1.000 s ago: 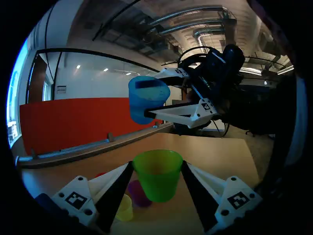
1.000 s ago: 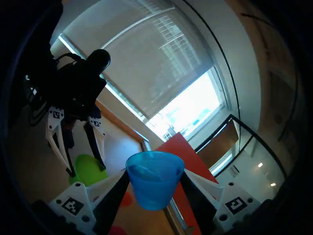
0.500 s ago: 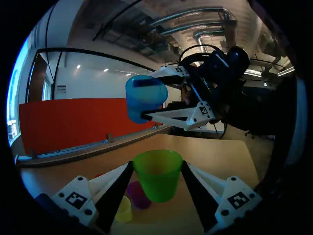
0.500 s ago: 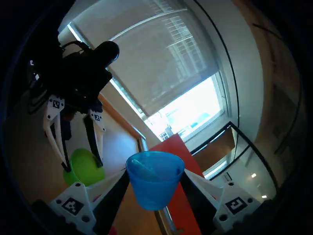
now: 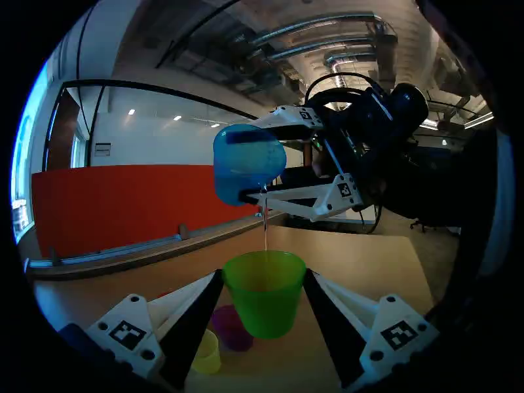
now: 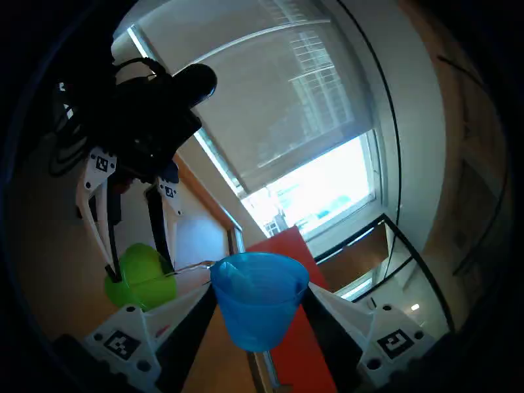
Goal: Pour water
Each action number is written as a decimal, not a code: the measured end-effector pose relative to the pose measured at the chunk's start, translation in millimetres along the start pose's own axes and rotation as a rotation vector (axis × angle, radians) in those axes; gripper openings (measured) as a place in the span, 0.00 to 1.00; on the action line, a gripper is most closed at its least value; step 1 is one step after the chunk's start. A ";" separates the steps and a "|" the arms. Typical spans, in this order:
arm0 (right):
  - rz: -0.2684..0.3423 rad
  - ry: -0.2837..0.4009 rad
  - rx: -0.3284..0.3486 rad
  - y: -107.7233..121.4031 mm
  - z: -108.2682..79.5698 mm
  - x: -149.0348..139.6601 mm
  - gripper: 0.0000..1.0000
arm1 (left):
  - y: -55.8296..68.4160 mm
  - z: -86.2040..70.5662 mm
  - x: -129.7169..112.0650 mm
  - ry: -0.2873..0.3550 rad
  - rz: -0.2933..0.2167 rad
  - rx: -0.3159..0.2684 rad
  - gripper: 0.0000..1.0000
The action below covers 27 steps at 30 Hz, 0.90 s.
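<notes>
My left gripper (image 5: pixel 264 302) is shut on a green cup (image 5: pixel 264 298), held upright above the wooden table (image 5: pixel 367 252). Above it, my right gripper (image 5: pixel 252 160) is shut on a translucent blue cup (image 5: pixel 246 162), tipped over. A thin stream of water (image 5: pixel 264 226) falls from the blue cup's rim into the green cup. In the right gripper view the blue cup (image 6: pixel 259 298) sits between the fingers of my right gripper (image 6: pixel 259 308), tilted hard. There the green cup (image 6: pixel 139 284) shows lower left, held by my left gripper (image 6: pixel 139 275).
A small purple cup (image 5: pixel 230 325) and a small yellow cup (image 5: pixel 208 351) stand on the table below the green cup. An orange-red partition (image 5: pixel 124 200) runs along the table's far edge. A bright window (image 6: pixel 308 190) lies beyond.
The blue cup has tipped further and shifted over the green cup. Water now streams from it; none fell in the earlier frames. The green cup has stayed put.
</notes>
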State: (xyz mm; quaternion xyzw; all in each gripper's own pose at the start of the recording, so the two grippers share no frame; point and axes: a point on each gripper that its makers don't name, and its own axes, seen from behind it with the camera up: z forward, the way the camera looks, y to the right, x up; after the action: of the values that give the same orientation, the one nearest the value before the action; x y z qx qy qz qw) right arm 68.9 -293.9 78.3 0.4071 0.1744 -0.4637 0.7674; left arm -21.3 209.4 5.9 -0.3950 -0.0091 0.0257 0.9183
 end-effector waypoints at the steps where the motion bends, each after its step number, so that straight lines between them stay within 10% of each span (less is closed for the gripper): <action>1: -0.005 0.000 -0.001 0.5 0.1 0.4 0.90 | 0.1 0.0 0.3 0.001 0.000 0.000 0.89; 27: -0.074 -0.004 -0.023 7.7 2.7 3.1 0.89 | 5.9 1.4 -0.1 0.004 0.009 -0.011 0.89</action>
State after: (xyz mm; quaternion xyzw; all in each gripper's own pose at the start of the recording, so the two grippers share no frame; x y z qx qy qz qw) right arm 76.7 -295.9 81.5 0.3904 0.1931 -0.4907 0.7547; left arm -21.7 214.5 2.6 -0.4003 -0.0054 0.0291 0.9159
